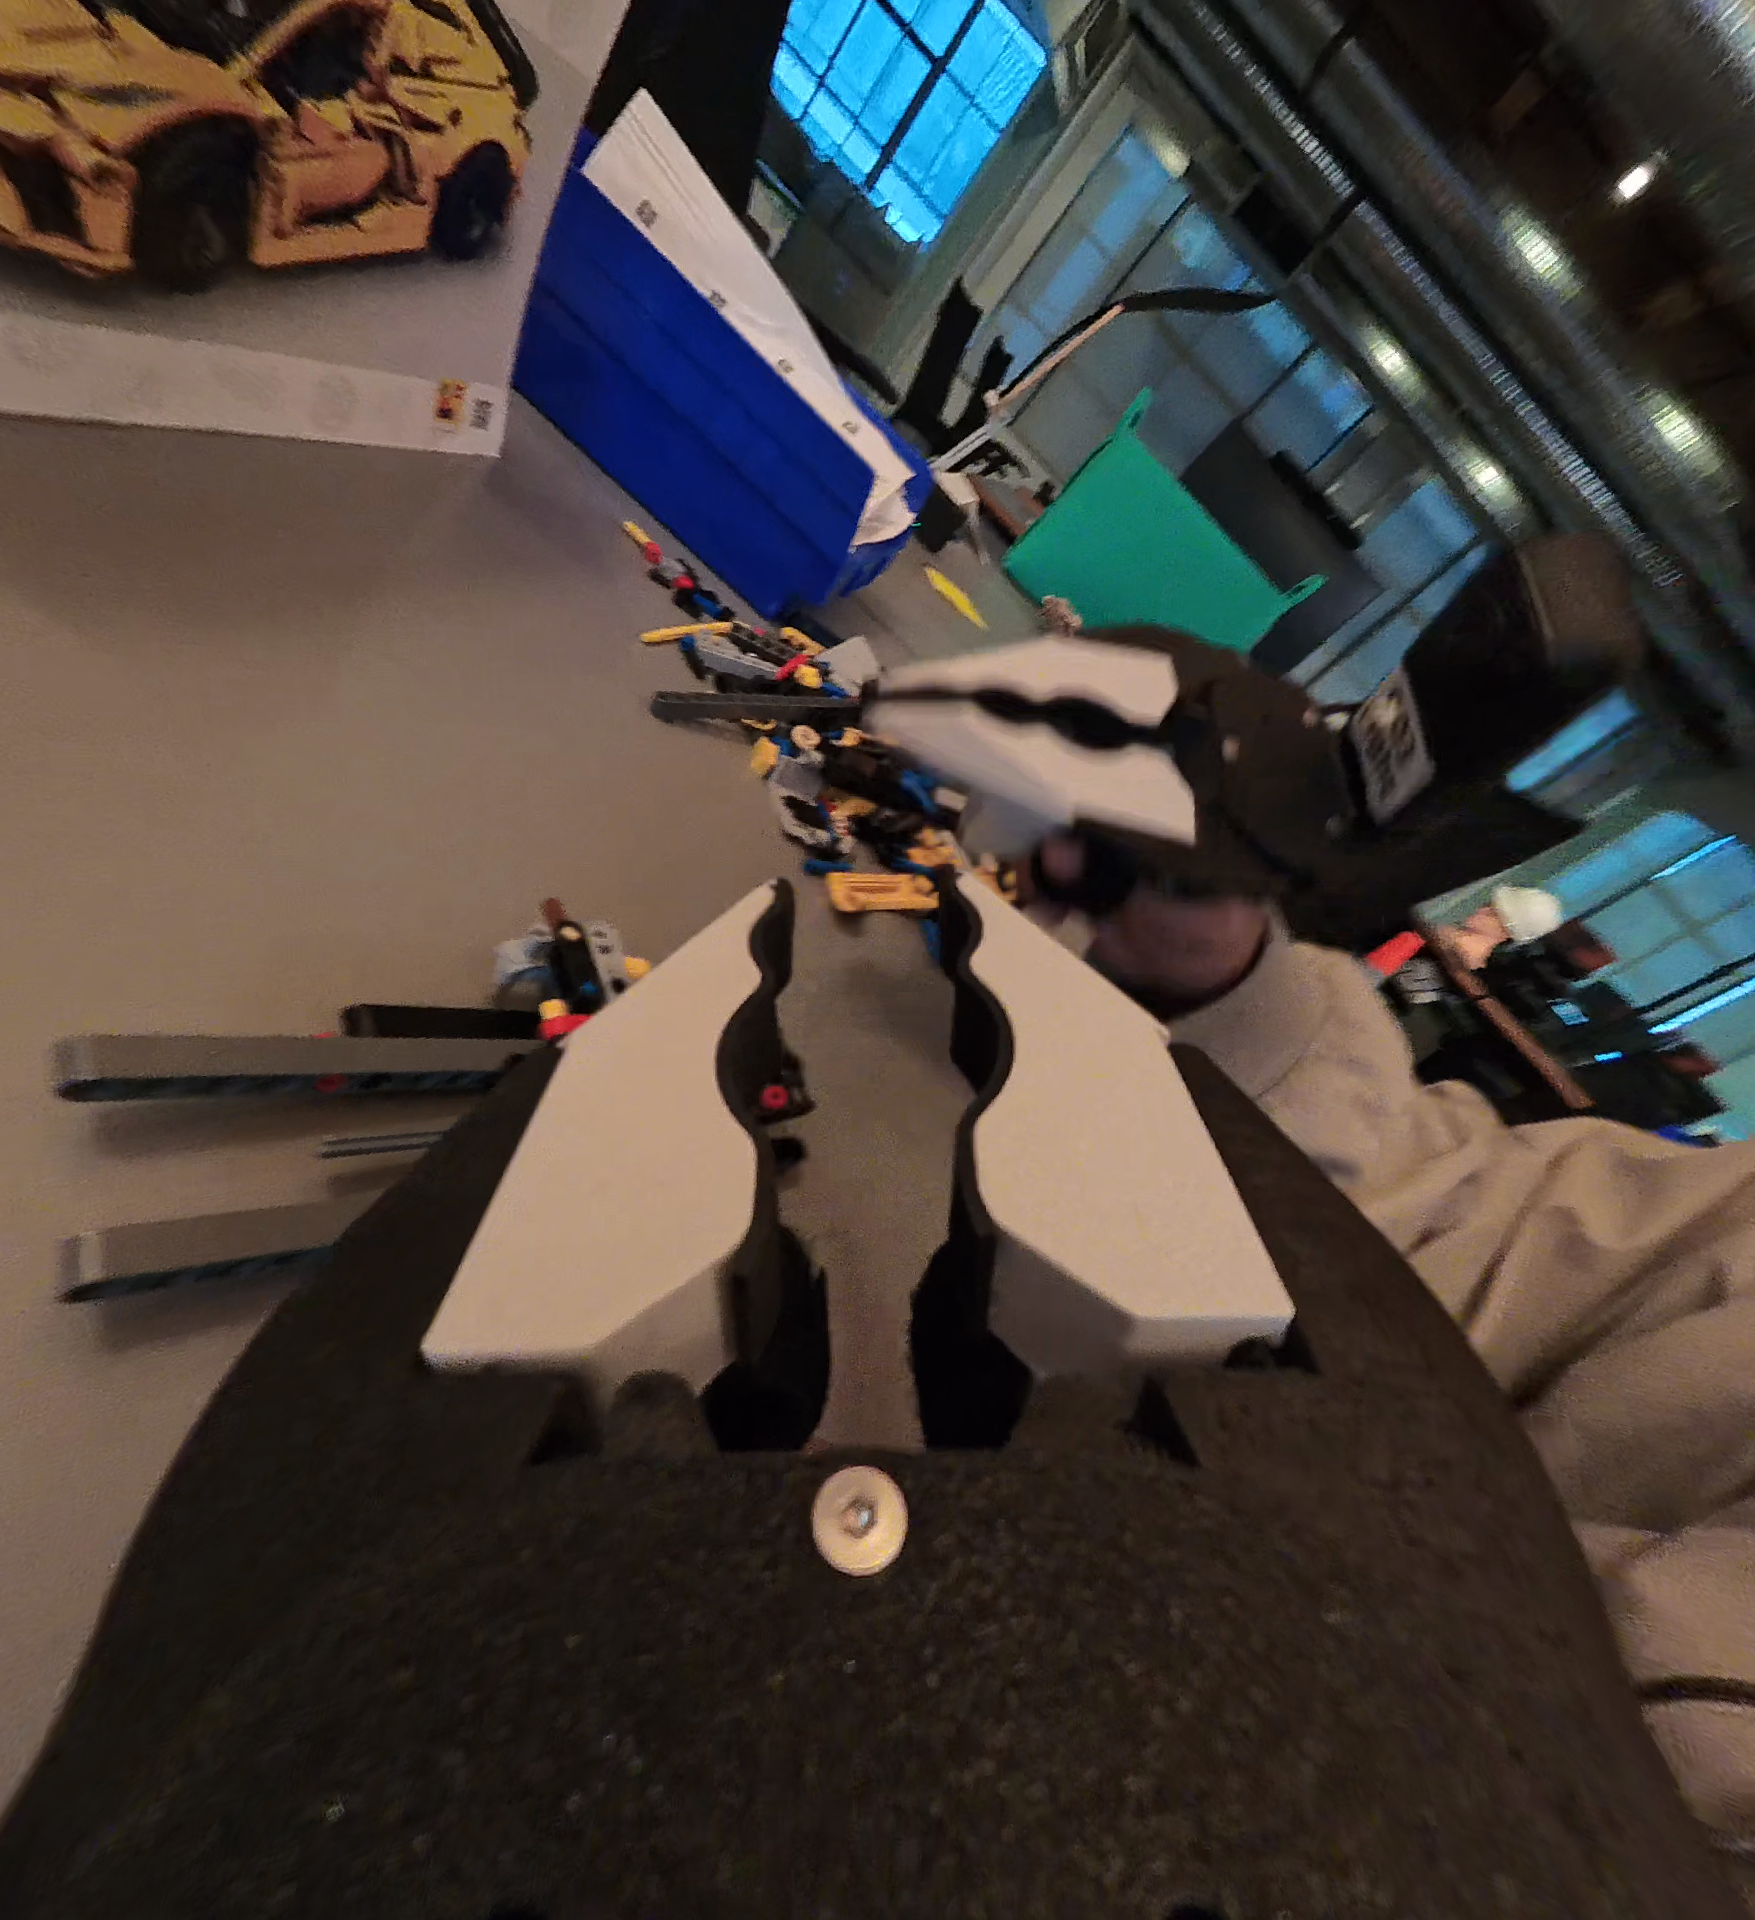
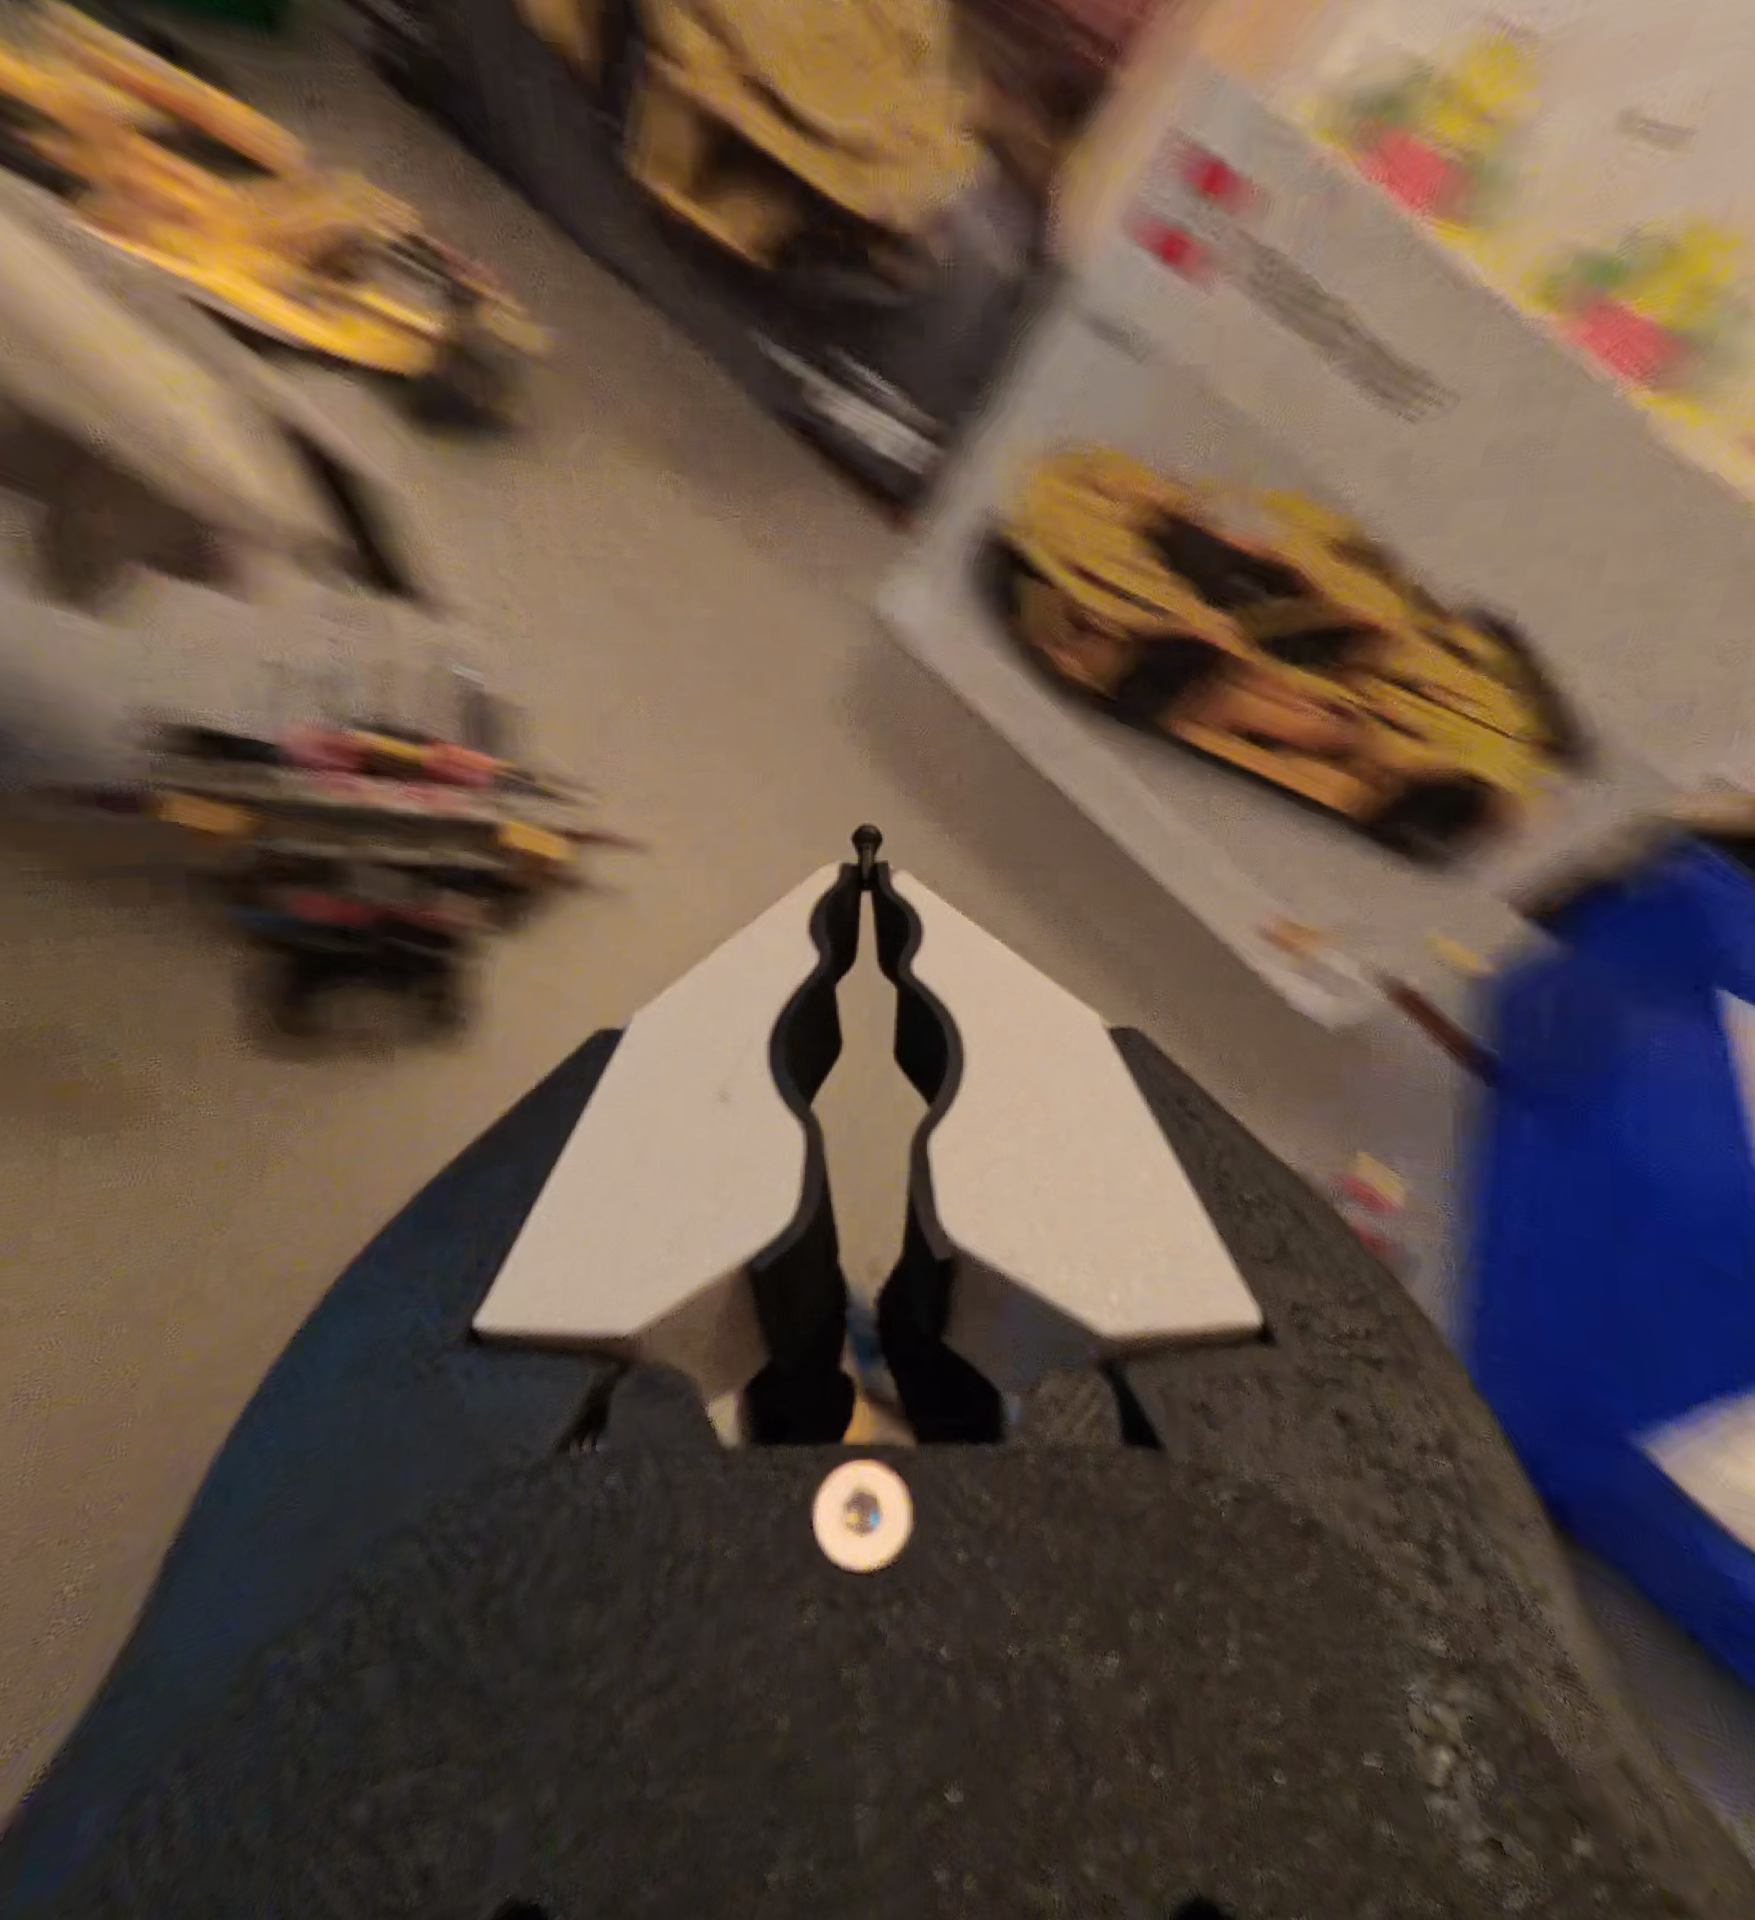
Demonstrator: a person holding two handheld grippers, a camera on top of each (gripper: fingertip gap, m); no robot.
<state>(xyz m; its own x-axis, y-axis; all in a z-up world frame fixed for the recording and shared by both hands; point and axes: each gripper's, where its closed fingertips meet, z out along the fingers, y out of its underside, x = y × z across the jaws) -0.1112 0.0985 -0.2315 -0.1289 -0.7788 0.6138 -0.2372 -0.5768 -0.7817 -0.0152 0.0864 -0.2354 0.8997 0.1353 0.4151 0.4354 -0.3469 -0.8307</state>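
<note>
Left gripper point(image 1: 865, 894) stood with jaws released, nothing between them, above the grey table point(image 1: 229, 727). Just beyond lay a heap of small toy-brick parts point(image 1: 852, 790); long grey beams point(image 1: 281, 1070) lay to its left. Right gripper point(image 2: 865, 873) was clenched on a small black pin point(image 2: 865, 844), over the table near a blue bin point(image 2: 1621, 1195).

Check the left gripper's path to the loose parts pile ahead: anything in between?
Nothing visible. The left gripper is open, and the pile of small parts lies just past its fingertips. The right gripper, shut on a small black pin, is at the pile's far side, not between.
</note>
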